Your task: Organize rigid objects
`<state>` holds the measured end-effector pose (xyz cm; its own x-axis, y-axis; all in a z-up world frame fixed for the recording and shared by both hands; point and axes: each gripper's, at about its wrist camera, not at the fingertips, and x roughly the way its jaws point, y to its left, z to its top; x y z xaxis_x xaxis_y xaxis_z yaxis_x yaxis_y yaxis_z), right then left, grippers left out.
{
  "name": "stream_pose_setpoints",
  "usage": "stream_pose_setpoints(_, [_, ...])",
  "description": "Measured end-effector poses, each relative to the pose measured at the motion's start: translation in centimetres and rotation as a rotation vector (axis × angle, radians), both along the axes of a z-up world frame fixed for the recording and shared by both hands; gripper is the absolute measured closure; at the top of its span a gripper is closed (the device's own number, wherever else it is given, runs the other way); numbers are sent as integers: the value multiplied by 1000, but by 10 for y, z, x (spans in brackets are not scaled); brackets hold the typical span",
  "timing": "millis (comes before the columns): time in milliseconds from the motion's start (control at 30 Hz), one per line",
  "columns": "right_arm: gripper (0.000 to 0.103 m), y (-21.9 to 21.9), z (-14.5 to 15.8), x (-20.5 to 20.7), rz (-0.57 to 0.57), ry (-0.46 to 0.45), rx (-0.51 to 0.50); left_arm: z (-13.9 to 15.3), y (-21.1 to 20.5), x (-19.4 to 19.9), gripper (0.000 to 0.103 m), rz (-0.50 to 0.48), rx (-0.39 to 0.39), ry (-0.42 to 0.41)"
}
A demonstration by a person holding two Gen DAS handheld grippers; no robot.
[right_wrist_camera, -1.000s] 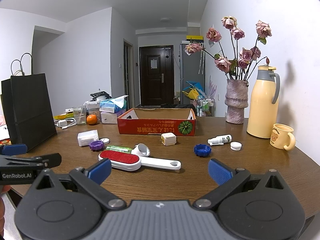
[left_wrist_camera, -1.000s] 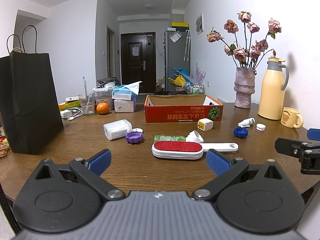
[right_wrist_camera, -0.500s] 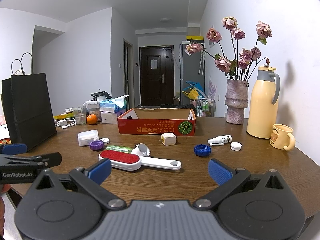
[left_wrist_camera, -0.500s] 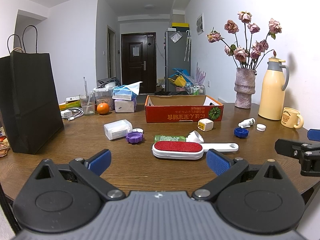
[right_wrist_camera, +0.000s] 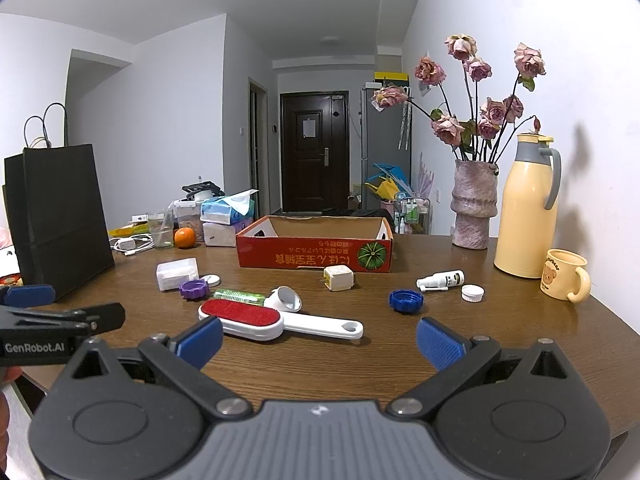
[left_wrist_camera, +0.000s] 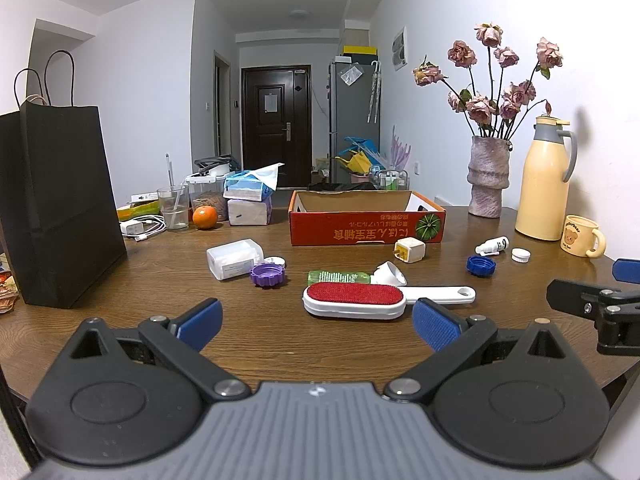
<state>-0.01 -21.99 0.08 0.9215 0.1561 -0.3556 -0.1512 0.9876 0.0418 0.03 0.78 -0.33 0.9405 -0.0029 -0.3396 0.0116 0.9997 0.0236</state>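
A red-and-white lint brush (left_wrist_camera: 360, 300) (right_wrist_camera: 256, 319) lies on the wooden table just beyond both grippers. Around it lie a green tube (left_wrist_camera: 338, 277), a white cup-shaped piece (left_wrist_camera: 390, 274), a purple cap (left_wrist_camera: 267, 275), a blue cap (left_wrist_camera: 481, 266) (right_wrist_camera: 406, 301), a white plug cube (left_wrist_camera: 409, 250), a small spray bottle (right_wrist_camera: 442, 281), a white lid (right_wrist_camera: 472, 292) and a white box (left_wrist_camera: 234, 258). An open red cardboard box (left_wrist_camera: 366, 232) (right_wrist_camera: 314, 254) stands behind them. My left gripper (left_wrist_camera: 316, 322) is open and empty. My right gripper (right_wrist_camera: 318, 340) is open and empty.
A black paper bag (left_wrist_camera: 60, 208) stands at the left. A vase of roses (left_wrist_camera: 488, 176), a yellow thermos (left_wrist_camera: 544, 184) and a bear mug (left_wrist_camera: 580, 236) stand at the right. A glass, an orange (left_wrist_camera: 205, 217), cables and tissue packs sit at the back left.
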Motion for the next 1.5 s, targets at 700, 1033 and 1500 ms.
stream_pose_setpoints(700, [0, 7, -6, 24, 1, 36, -30, 6, -2, 28, 0, 1, 7, 28])
stream_pose_setpoints(1033, [0, 13, -13, 44, 7, 66, -38, -1, 1, 49, 0, 5, 8, 58])
stream_pose_setpoints(1500, [0, 23, -22, 80, 20, 111, -47, -8, 8, 83, 0, 18, 6, 93])
